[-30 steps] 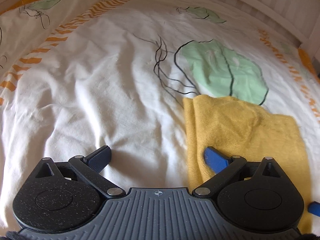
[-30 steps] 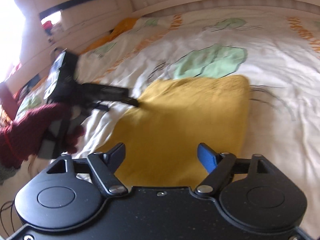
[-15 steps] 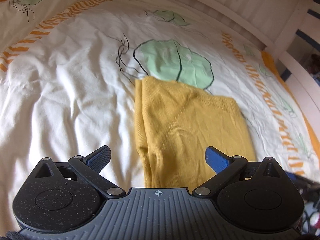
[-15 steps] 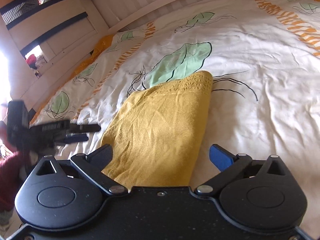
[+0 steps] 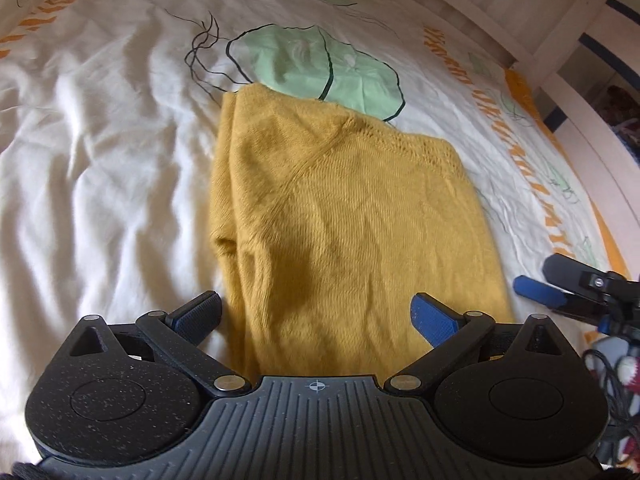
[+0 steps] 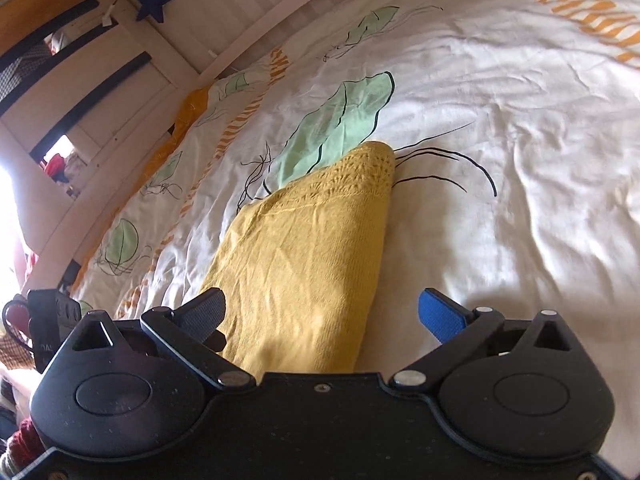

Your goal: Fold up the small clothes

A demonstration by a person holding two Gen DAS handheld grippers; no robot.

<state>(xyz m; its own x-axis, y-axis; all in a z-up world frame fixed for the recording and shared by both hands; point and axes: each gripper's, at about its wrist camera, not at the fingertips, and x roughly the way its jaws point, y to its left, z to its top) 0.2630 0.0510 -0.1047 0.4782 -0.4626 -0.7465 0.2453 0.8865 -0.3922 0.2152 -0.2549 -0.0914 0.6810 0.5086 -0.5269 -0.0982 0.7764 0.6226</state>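
Note:
A folded mustard-yellow knit garment (image 5: 344, 216) lies flat on the white printed bedsheet (image 5: 100, 152). It also shows in the right wrist view (image 6: 308, 264). My left gripper (image 5: 316, 314) is open and empty, its fingers spread over the garment's near edge. My right gripper (image 6: 322, 316) is open and empty, above the garment's near right side; it also shows at the right edge of the left wrist view (image 5: 540, 284). The garment's left edge shows layered folds.
The sheet (image 6: 520, 160) has green leaf prints and orange stripes. A white wooden bed rail (image 5: 560, 40) runs along the far and right sides. In the right wrist view a rail with a blue star (image 6: 154, 0) stands at the left.
Both grippers have pulled back and away from the garment. The left view has swung right, so the garment now sits centred between its fingers. The garment lies still.

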